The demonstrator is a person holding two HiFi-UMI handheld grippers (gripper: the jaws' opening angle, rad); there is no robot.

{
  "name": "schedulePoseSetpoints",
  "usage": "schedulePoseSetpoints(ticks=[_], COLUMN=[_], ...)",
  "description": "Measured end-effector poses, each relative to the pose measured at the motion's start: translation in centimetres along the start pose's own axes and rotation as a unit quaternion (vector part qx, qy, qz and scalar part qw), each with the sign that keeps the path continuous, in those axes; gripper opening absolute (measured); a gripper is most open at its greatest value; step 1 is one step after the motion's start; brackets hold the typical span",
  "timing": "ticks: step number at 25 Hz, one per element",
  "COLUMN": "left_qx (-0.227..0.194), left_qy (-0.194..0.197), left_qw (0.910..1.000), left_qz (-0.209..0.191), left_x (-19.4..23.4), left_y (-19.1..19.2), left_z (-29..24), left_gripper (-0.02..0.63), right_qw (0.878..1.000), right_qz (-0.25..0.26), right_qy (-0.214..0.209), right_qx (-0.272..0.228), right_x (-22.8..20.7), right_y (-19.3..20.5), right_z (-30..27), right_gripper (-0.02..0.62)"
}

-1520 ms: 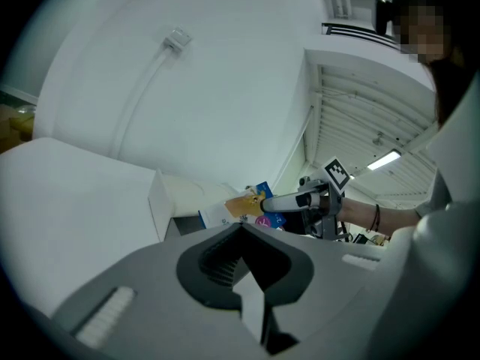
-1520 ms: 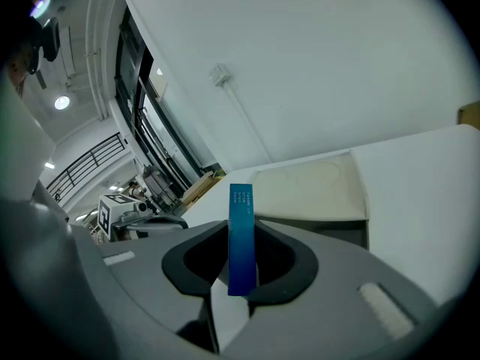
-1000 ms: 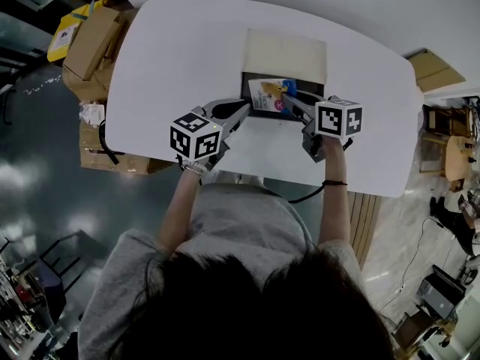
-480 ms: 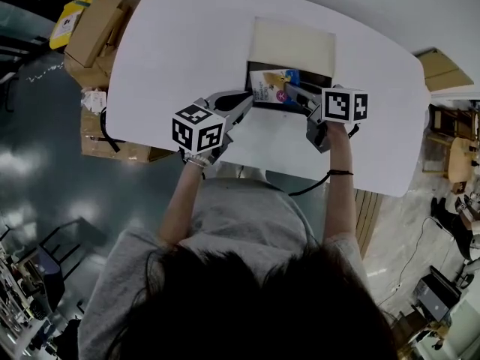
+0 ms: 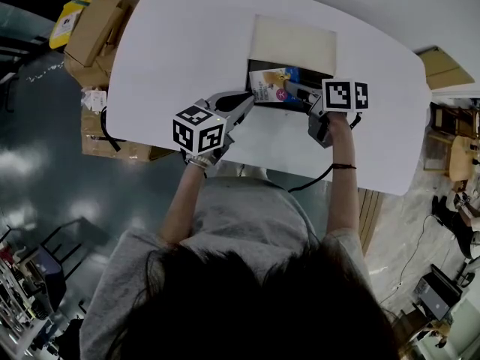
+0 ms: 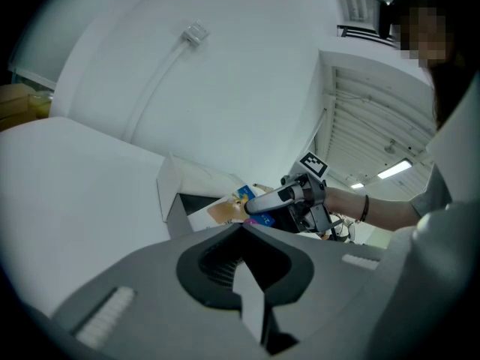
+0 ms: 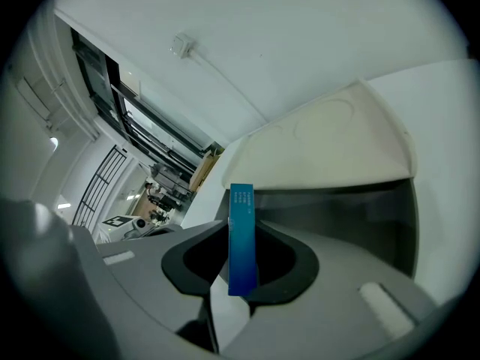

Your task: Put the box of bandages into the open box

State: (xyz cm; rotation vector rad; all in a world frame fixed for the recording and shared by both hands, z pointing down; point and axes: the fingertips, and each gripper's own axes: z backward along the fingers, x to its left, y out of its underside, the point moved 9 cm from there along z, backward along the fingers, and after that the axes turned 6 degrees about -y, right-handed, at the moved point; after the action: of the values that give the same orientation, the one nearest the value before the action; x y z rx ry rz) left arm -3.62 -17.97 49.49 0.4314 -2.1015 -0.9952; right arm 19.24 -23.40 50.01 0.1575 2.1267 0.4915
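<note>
The open box [image 5: 292, 43] sits at the far middle of the white table [image 5: 180, 51], its pale lid flap folded back and its dark inside facing me. The box of bandages [image 5: 270, 86], colourful with a blue edge [image 7: 241, 238], hangs over that dark inside at its near left part. My right gripper [image 5: 289, 93] is shut on it, and the box stands upright between the jaws [image 7: 240, 270]. My left gripper [image 5: 247, 102] hovers just left of the open box's near corner, jaws shut and empty [image 6: 241, 227]. The left gripper view shows the bandage box [image 6: 225, 210] beside the flap [image 6: 176, 182].
Cardboard cartons [image 5: 94, 36] are stacked on the floor off the table's left edge. Another carton [image 5: 436, 70] lies off the right side. A cable [image 5: 315, 182] hangs from the right gripper past the table's near edge.
The right gripper has carried the box of bandages a little farther over the open box. The left gripper has hardly moved.
</note>
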Motion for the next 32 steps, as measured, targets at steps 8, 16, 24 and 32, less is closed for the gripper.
schedulePoseSetpoints(ticks=[8,16,24,32], left_qx=[-0.003,-0.006,-0.007,-0.001], left_qy=[0.001,0.002,0.003,0.01], left_qw=[1.0,1.0,1.0,0.9999], left_qz=[0.001,0.001,0.004,0.009], left_x=[0.2,0.3,0.1,0.4], left_y=[-0.1,-0.3,-0.2,0.3], left_z=[-0.3,-0.4,0.0,-0.2], left_gripper=[-0.006,-0.006,-0.006,-0.006], right_qw=[1.0,0.999,0.997,0.995], right_qz=[-0.006,-0.027,-0.019,-0.008], right_qy=[0.006,0.029,0.064,0.088], right_qx=[0.002,0.009,0.025,0.04], right_x=[-0.2,-0.5,-0.6,-1.1], right_y=[0.0,0.1,0.2,0.0], right_z=[-0.1,0.1,0.2,-0.4], right_gripper=[0.109,0.118,0.14,0.158])
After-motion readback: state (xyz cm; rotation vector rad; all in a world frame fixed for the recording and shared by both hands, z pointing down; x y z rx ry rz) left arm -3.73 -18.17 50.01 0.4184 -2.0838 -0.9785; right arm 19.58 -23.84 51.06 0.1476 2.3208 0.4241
